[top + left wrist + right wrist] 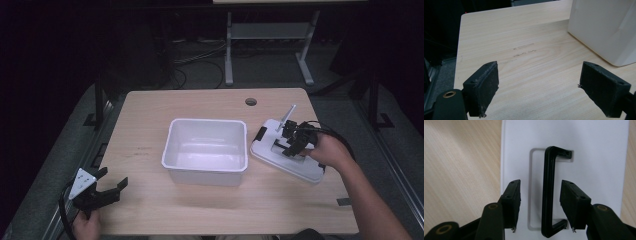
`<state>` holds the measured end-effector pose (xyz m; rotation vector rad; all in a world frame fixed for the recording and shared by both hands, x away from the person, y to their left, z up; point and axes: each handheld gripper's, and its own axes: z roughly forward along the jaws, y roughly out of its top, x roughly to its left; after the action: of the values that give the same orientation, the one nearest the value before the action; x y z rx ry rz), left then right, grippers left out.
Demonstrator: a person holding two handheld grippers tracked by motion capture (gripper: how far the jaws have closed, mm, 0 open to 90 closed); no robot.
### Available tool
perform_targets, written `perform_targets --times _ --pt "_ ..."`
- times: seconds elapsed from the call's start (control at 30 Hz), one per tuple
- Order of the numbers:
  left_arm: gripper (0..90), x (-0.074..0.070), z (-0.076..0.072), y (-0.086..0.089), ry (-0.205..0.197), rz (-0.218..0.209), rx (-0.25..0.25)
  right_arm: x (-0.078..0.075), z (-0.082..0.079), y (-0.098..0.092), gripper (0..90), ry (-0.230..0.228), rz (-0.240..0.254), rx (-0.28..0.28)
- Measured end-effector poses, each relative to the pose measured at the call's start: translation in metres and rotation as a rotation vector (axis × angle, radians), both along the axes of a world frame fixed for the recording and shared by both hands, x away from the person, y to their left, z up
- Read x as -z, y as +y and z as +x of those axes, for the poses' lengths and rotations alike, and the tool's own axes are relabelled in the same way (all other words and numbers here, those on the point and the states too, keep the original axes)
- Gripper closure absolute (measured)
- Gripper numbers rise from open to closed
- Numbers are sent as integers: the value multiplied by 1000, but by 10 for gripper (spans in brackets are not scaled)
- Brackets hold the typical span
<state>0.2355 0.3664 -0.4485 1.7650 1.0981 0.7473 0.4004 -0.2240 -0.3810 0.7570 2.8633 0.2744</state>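
The right claw (540, 205) is apart, one jaw on each side of the black handle (548, 195) on the white lid (287, 157), which lies flat beside the box (206, 150). Squeeze the handle's middle, then lift straight.

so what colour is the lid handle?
Black handle on a white lid; clearest in the right gripper view.

Right tongs (540, 206) half-spread, pointed down; left tongs (539, 87) wide apart, low and level
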Motion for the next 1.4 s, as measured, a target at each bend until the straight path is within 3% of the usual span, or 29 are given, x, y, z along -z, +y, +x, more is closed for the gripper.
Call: perform_targets --times 0.63,1.07,1.4 --pt "151 0 0 0 3 0 0 22 11 -4 643 -9 -51 28" --pt "150 0 0 -1 3 0 1 17 12 -9 701 -32 -40 40" --pt "151 0 1 -1 5 1 3 11 16 -11 773 -73 -68 46"
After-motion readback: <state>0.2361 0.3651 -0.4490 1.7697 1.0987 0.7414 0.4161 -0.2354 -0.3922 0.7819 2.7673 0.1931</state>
